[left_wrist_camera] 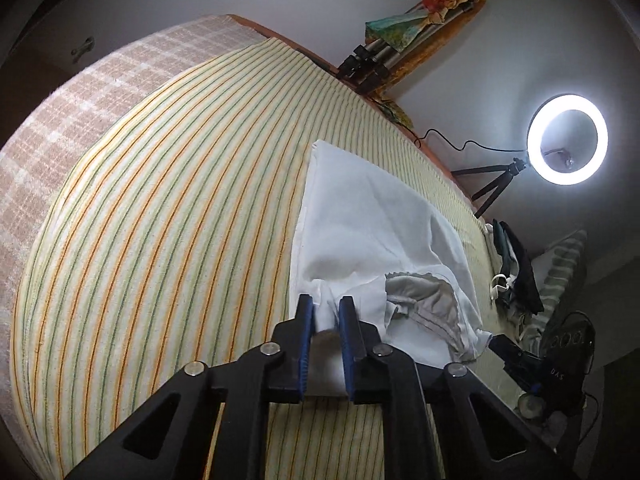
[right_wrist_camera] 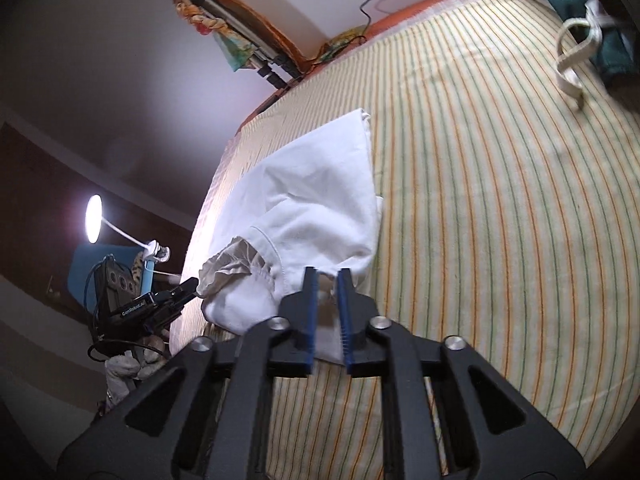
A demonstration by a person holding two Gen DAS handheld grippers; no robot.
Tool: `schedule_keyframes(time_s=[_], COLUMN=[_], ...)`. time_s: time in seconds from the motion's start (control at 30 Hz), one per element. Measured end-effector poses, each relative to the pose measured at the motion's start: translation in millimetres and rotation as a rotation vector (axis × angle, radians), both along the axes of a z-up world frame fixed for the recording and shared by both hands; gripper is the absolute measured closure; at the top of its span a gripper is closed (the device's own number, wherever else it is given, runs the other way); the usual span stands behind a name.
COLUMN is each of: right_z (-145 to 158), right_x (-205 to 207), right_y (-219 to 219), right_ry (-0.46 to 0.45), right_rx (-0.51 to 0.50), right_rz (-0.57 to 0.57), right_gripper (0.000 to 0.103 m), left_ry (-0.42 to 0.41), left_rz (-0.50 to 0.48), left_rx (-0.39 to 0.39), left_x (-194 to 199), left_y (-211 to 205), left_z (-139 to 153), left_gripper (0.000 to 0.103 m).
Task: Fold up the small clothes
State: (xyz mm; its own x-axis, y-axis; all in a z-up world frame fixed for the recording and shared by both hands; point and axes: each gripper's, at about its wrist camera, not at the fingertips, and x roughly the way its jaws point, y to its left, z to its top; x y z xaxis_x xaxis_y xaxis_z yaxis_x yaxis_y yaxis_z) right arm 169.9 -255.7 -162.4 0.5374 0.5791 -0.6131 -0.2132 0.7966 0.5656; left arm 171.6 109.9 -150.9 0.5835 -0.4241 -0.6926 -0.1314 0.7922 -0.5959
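A small white garment [left_wrist_camera: 368, 220] with a grey frilled sleeve [left_wrist_camera: 424, 292] lies on the striped bed cover [left_wrist_camera: 180, 220]. My left gripper [left_wrist_camera: 326, 300] is shut on the garment's near edge, with white cloth bunched between its blue pads [left_wrist_camera: 306, 344]. In the right wrist view the same garment [right_wrist_camera: 320, 196] lies ahead, its frilled sleeve [right_wrist_camera: 230, 266] to the left. My right gripper [right_wrist_camera: 327, 274] is shut on the garment's other near corner. The left gripper [right_wrist_camera: 176, 296] shows at the garment's left end in the right wrist view.
A ring light on a tripod [left_wrist_camera: 566, 138] stands beyond the bed's far edge. A pile of dark clothes [left_wrist_camera: 516, 268] lies at the right. A green garment with a white cord [right_wrist_camera: 576, 52] lies at the bed's far right. A desk lamp [right_wrist_camera: 94, 220] shines at left.
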Motion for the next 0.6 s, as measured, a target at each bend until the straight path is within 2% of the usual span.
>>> schedule_keyframes(time_s=[0.07,0.23,0.33,0.4,0.43,0.47,0.6], right_z=[5.4,10.0,8.2,1.3,-3.3,-6.6,-14.0], right_x=[-2.2,-5.8,-8.8,-8.6,-8.8,-9.2,-5.4], right_y=[2.8,5.9,7.2,1.5,-3.1,-6.2,-6.6], right_ry=[-0.019,-0.021,-0.018,0.036,0.066,0.081,0.106], right_rx=[0.006,0.03,-0.014,0.013,0.039,0.063,0.093], right_rz=[0.013,0.025,-0.012,-0.049,-0.078,-0.095,-0.087], right_gripper=[0.097,0.097,0.097,0.082,0.069,0.066,0.066], left_ry=[-0.019,-0.032,-0.022,-0.017,-0.016,-0.014,-0.013], left_rz=[-0.005,-0.005,-0.009,-0.012,-0.011,-0.012,-0.014], left_rx=[0.025,0.038,0.044,0.048,0.048,0.046,0.047], left_x=[-1.1,-5.6,-7.3,-7.4,-7.2,-7.1,-5.9], left_y=[-1.2,0.6,-0.2,-0.7,-0.9,-0.8,-1.8], left_z=[5.0,8.0,4.2,2.1,1.6,1.2,0.7], left_gripper=[0.098,0.099,0.099,0.099,0.099,0.099,0.099])
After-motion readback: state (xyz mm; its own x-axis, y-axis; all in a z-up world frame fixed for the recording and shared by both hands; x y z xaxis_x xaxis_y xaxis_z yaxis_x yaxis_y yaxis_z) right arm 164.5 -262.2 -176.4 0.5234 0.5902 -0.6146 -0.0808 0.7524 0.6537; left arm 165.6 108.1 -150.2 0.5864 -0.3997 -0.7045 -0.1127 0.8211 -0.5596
